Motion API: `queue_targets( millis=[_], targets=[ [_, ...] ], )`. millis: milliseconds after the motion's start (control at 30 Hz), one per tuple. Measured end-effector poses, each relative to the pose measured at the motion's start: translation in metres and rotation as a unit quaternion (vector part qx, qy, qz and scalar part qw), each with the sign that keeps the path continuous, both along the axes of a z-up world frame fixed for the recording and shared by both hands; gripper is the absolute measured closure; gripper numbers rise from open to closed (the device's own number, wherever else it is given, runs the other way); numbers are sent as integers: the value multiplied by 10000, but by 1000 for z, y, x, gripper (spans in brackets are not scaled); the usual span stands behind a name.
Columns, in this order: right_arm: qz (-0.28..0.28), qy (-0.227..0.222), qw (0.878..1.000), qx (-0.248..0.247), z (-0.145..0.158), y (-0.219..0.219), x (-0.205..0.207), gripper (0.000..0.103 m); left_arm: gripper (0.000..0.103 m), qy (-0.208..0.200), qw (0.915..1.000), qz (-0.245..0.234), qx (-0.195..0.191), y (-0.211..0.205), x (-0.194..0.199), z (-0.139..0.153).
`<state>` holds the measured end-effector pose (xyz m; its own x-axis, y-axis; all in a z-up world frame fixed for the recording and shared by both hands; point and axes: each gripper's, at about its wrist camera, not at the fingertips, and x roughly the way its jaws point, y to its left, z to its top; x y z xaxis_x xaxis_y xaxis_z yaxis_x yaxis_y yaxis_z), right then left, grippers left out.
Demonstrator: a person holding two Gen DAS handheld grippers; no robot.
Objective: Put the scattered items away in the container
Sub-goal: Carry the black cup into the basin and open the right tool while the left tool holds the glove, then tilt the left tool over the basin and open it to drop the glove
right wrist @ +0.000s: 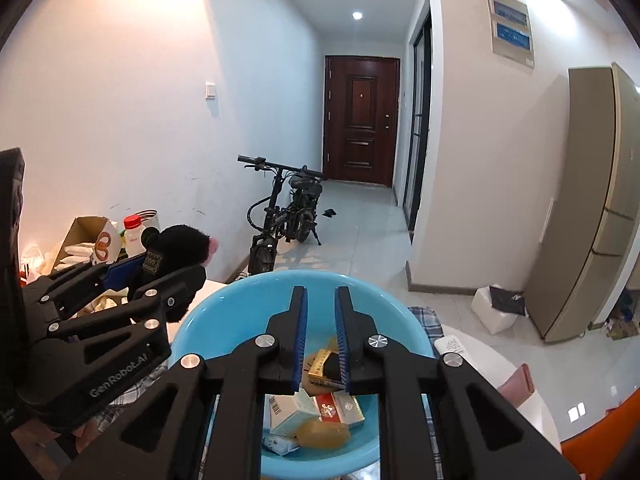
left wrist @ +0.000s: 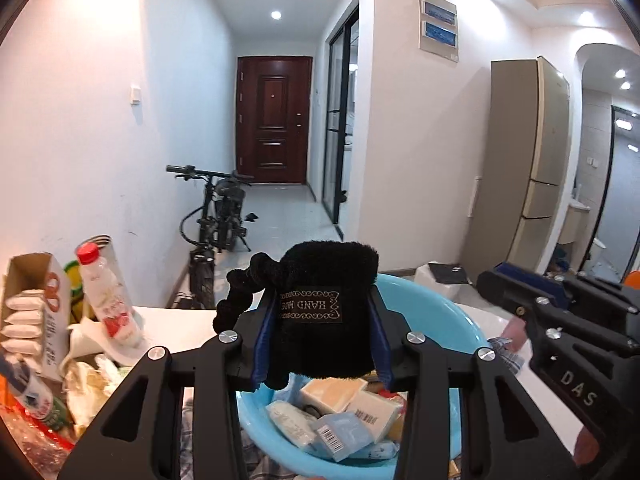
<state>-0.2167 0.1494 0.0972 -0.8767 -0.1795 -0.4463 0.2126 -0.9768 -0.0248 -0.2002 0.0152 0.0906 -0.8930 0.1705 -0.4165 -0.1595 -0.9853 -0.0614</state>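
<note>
Your left gripper (left wrist: pixel 320 320) is clamped on the black knit glove (left wrist: pixel 326 304) above the blue basin (left wrist: pixel 452 312). It's probably soft, light and floppy, so grip mid-body. Your right gripper (right wrist: pixel 321 340) is closed, empty.

black fuzzy glove (left wrist: pixel 328 312) with a gold-lettered label; sky-blue basin (right wrist: pixel 224 312); red-capped white bottle (left wrist: pixel 108 296) at nine o'clock; checked blue-white cloth (right wrist: pixel 428 316).
</note>
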Motion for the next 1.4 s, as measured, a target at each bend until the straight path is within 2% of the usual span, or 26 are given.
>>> queue_targets(
  millis=[133,167,200,233,267,400,600,900,1400],
  targets=[
    [-52,-92,9999,-122,-10,5,-9,86,64,-44,9999,-82,-37,6,-1,-5],
    [-84,-104,9999,-62,-10,6,-11,71,67,-43,9999,-91,-67,8,0,-5],
    [-162,-92,9998,18,-11,6,-13,33,68,-20,9999,26,-127,8,-1,-5],
    [-355,-63,9993,79,-11,9,-14,22,68,2,9998,93,-149,6,-2,-5],
    [-483,-23,9988,111,-11,12,-14,1,68,-15,9999,86,-112,3,-3,-5],
    [-495,-29,9987,-152,-8,26,-13,0,67,-151,9999,37,74,-2,-8,-7],
    [-778,-99,9968,173,-10,30,-15,0,67,-104,9999,5,-75,9,-5,-6],
    [-837,-133,9964,98,-11,42,-19,0,67,-219,9996,-48,-154,13,-11,-12],
    [-703,-185,9972,198,-15,30,-22,0,66,-172,9996,-63,-207,16,-8,-10]
  ],
)
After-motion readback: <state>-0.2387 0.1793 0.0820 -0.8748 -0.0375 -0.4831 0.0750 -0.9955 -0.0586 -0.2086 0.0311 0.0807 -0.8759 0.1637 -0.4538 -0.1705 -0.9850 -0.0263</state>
